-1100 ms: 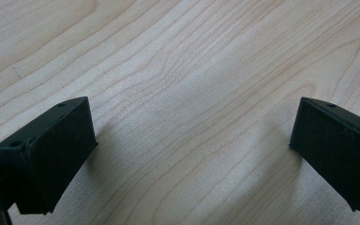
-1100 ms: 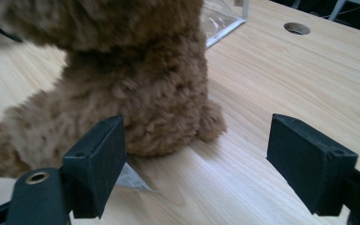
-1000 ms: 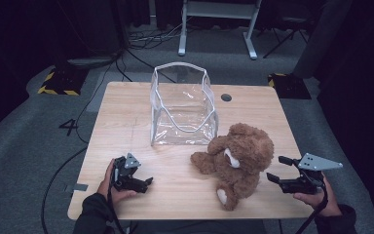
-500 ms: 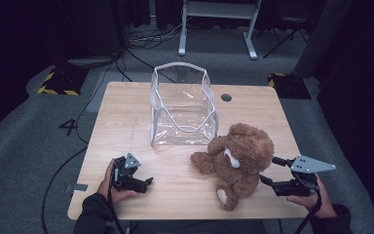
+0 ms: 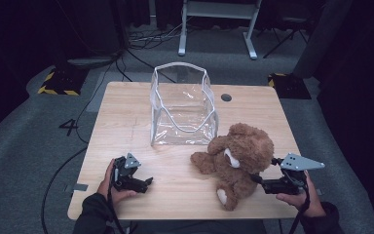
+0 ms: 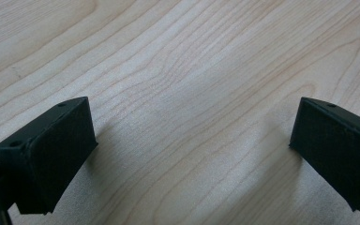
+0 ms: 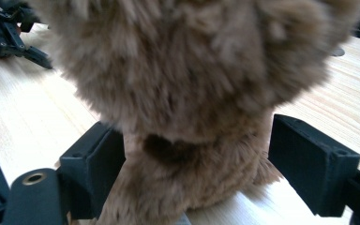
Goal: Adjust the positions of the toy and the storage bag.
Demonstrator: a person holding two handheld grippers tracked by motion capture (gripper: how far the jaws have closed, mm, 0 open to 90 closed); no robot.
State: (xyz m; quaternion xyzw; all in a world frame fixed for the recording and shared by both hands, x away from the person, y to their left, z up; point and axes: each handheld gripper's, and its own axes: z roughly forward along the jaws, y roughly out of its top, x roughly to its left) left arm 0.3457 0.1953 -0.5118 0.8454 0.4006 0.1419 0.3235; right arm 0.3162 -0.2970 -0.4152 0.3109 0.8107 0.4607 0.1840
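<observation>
A brown teddy bear (image 5: 238, 158) lies on the right half of the wooden table (image 5: 124, 114), just right of a clear plastic bag (image 5: 182, 105) that stands open at mid-table. My right gripper (image 5: 264, 169) is open, its jaws on either side of the bear's back. In the right gripper view the bear's fur (image 7: 183, 61) bulges between the two wide-set jaws of that gripper (image 7: 192, 159), and the left jaw touches the fur. My left gripper (image 5: 148, 181) rests open at the front left; in its own view the gripper (image 6: 192, 140) has bare wood between its jaws.
A round cable hole (image 5: 226, 97) sits near the table's far right. Behind the table are a white desk frame (image 5: 216, 22) and floor cables (image 5: 141, 46). The left gripper (image 7: 14, 35) appears far off in the right gripper view.
My right gripper has moved left toward the bear, so its open jaws now straddle the toy. The left gripper, bear and bag have stayed put.
</observation>
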